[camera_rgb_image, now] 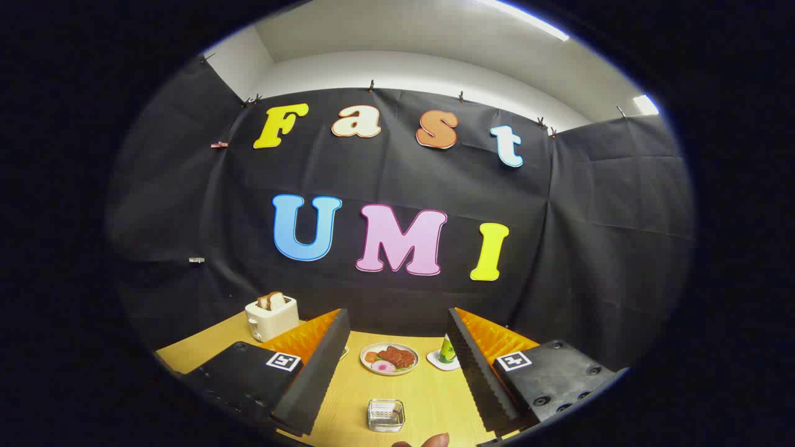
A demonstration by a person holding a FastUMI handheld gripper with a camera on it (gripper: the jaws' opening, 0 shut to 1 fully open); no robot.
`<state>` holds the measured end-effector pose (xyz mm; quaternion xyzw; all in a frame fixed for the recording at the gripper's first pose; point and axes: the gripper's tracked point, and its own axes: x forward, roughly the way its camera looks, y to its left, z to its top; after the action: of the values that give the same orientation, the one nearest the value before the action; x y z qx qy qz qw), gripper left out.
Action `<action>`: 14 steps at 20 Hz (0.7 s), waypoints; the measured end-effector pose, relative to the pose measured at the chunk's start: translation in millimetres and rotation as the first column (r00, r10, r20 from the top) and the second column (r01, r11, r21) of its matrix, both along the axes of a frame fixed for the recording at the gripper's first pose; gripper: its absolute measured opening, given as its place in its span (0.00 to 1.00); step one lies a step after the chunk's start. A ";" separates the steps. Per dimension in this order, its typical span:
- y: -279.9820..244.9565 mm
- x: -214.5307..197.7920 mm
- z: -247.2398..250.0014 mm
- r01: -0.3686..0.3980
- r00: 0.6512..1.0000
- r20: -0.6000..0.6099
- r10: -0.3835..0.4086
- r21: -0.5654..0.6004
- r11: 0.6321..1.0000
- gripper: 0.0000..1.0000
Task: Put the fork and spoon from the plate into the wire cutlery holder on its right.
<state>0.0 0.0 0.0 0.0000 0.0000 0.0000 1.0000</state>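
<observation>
In the gripper view the gripper [397, 366] stands wide apart, its two fingers spread with nothing held between them and nothing touching either one. They hang above a light wooden table [428, 397]. Taking the plate [389, 359] as the mark: it lies on the table between and a little beyond the fingertips, and it carries what look like pieces of food, dark red and pink; whether a fork or spoon lies there I cannot tell at this size. Nearer than the plate, between the fingers, stands a small square wire cutlery holder [386, 415], seemingly empty. Just right of the plate sits a small green cone-shaped thing [446, 351] on a white dish [437, 361]. Well left of the plate stands a cream toaster [271, 316] with bread slices [271, 300] in it. A fingertip [433, 441] shows nearer than the holder.
</observation>
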 end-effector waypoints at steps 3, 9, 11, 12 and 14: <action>0.9 0.2 3.9 -0.016 1.000 0.009 0.016 0.015 1.000 0.98; 6.1 -0.6 2.3 -0.043 0.999 0.006 0.042 0.019 0.999 0.98; 8.4 -1.2 1.7 -0.048 0.999 0.006 0.047 0.015 0.999 0.98; 10.1 -2.8 2.3 -0.051 0.999 0.007 0.051 0.011 0.999 0.98; 11.2 -3.9 2.5 -0.053 0.999 0.008 0.053 0.008 0.999 0.98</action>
<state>-3.9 11.2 2.5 0.0039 -0.0038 0.0265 0.9996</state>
